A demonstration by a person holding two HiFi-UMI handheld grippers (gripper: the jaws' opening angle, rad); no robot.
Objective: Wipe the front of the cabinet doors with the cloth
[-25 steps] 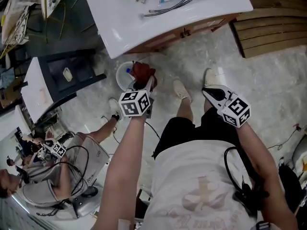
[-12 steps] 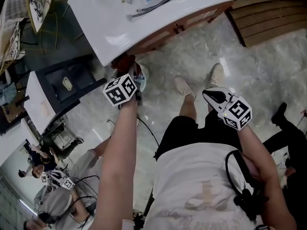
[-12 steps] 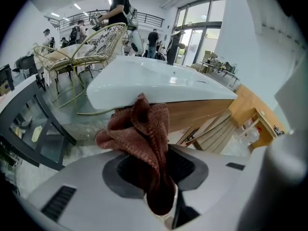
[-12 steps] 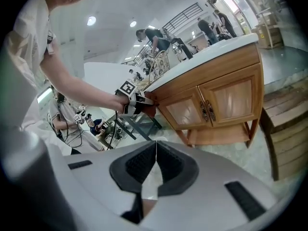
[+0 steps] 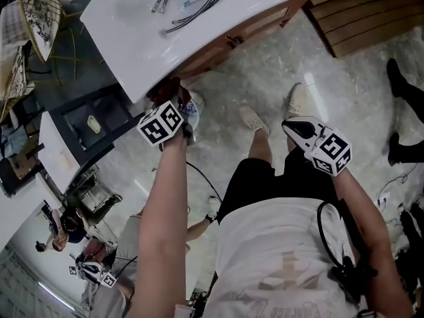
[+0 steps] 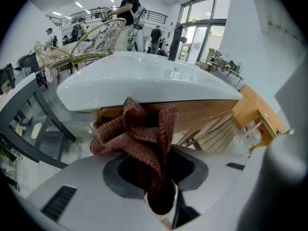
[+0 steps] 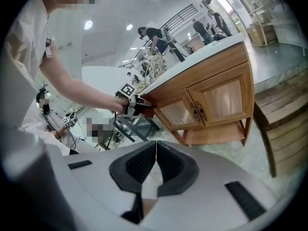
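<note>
A crumpled reddish-brown cloth (image 6: 139, 134) is clamped in my left gripper (image 6: 156, 177), its free end bunched right under the white countertop (image 6: 144, 83) against the wooden cabinet (image 6: 202, 117). From the head view the left gripper (image 5: 173, 114) is at the cabinet's left corner with the cloth (image 5: 169, 88) poking out. In the right gripper view the cabinet doors (image 7: 211, 102) with brass handles face me, and the left gripper (image 7: 134, 104) presses at their upper left edge. My right gripper (image 7: 155, 170) is shut and empty, held back near my right knee (image 5: 298, 128).
Hoses lie on the white countertop (image 5: 192, 18). A stack of wooden slats (image 5: 364, 8) sits to the cabinet's right. A dark side table (image 5: 93, 114) stands at the left, with a white bucket (image 5: 194, 105) at the cabinet's foot. People stand around at the left and the right edge.
My left gripper has carried the cloth up and left from over the bucket to the cabinet's corner under the countertop. The right gripper has barely moved.
</note>
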